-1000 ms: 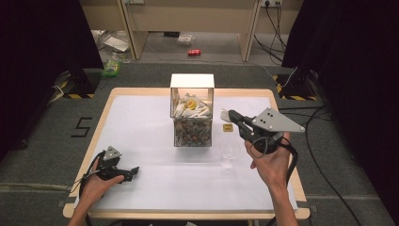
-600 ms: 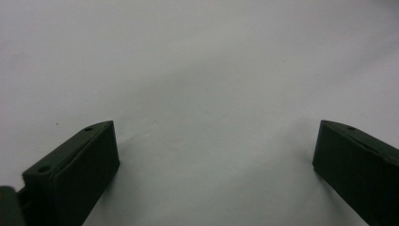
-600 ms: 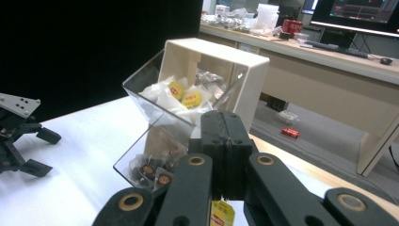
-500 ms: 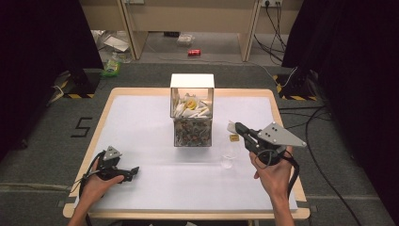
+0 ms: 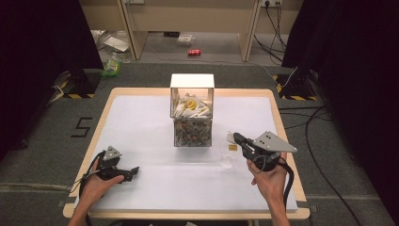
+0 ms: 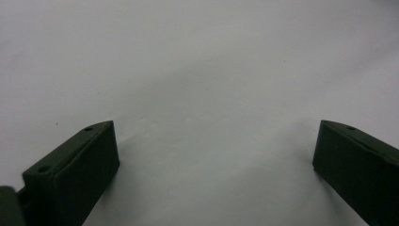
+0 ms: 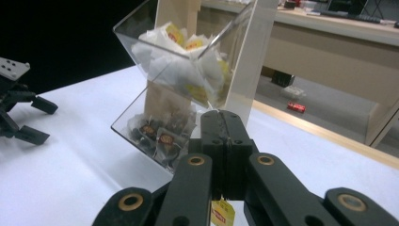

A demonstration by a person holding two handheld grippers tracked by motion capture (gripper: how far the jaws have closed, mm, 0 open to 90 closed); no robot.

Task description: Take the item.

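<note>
- Right tongs (image 5: pixel 236 137) were clamped shut, apparently on the string of the yellow tea-bag tag (image 7: pixel 222 213) dangling beneath them, near the clear cup (image 5: pixel 227 161).
- Left tongs (image 6: pixel 214 150) gaped apart, empty, on the worktop (image 5: pixel 141 122).
- Next, I'd judge: lower it into the cup.

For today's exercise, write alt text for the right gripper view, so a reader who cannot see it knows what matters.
The right gripper has its two black jaws shut together, with a yellow tea bag tag hanging beneath them. Behind stands a clear two-tier dispenser of tea bags on a white table, and the left gripper rests at the far left.
</note>
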